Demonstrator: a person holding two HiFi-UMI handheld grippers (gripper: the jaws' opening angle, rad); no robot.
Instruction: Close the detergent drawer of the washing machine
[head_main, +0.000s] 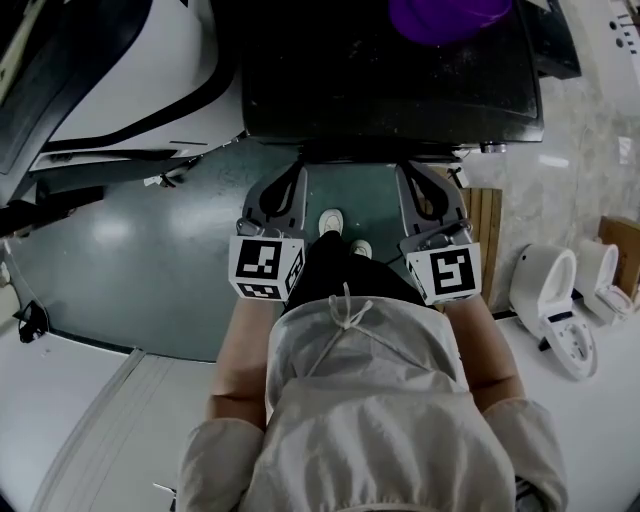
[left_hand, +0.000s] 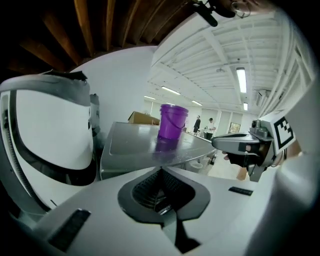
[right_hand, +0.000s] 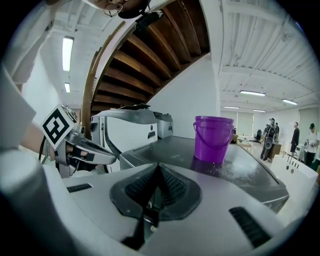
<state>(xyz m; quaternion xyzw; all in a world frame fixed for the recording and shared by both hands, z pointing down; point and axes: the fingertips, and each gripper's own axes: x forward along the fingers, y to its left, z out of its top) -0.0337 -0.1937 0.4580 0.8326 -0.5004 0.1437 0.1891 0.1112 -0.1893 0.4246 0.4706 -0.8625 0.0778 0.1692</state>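
Observation:
The washing machine (head_main: 390, 90) stands just ahead of me, its dark flat top facing up, with a purple bucket (head_main: 445, 15) on it. Its detergent drawer shows in no view. My left gripper (head_main: 297, 172) and right gripper (head_main: 408, 170) hang side by side just short of the machine's front edge, both shut and holding nothing. In the left gripper view the jaws (left_hand: 161, 170) meet in front of the grey top (left_hand: 135, 142) and the bucket (left_hand: 172, 121). The right gripper view shows its jaws (right_hand: 159, 165) closed the same way, with the bucket (right_hand: 213, 138) ahead.
A large white appliance (head_main: 120, 70) stands to the left of the machine. White toilets (head_main: 550, 300) and a wooden slatted panel (head_main: 487, 225) are on the right. The person's shoes (head_main: 332, 222) stand on the grey-green floor between the grippers. People stand far off (right_hand: 272, 131).

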